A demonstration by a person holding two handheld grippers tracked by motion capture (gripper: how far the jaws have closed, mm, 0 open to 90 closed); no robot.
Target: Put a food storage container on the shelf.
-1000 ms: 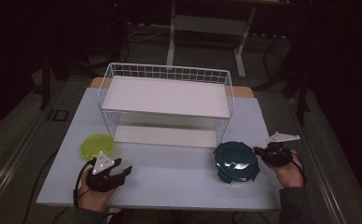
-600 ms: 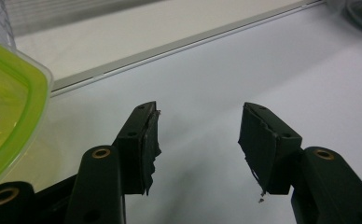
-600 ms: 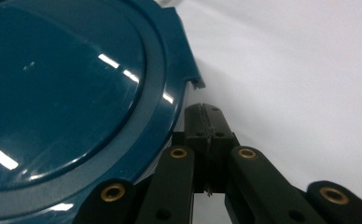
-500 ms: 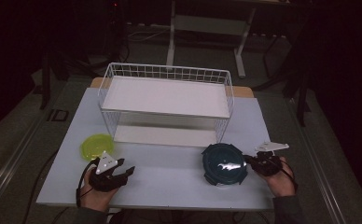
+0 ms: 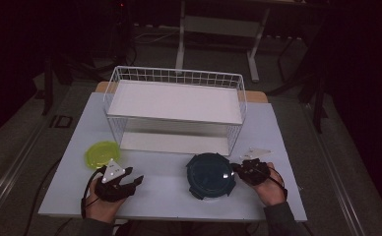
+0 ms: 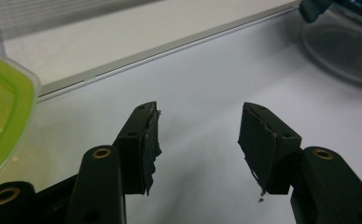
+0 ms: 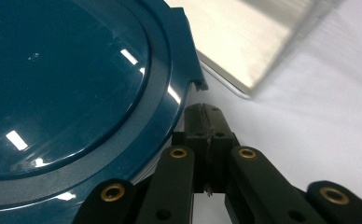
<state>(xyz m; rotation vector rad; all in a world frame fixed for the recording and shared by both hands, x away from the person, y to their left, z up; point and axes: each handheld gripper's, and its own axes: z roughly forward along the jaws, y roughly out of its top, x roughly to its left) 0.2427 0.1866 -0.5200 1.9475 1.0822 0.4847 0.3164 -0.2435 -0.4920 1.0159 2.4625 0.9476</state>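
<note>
On the white counter (image 5: 169, 196), the right tongs (image 5: 237, 170) are pressed together just beside the rim of a round dark-teal lidded container (image 5: 210, 175) — whether they touch it I cannot tell. The container sits in front of the white wire rack (image 5: 175, 105). The left tongs (image 5: 139, 180) are spread, holding nothing — near a yellow-green lid (image 5: 102, 154).

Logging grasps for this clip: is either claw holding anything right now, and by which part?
Nothing is held. The left claw is open over bare table. The right claw is shut and empty, pressed beside the dark blue container.
</note>
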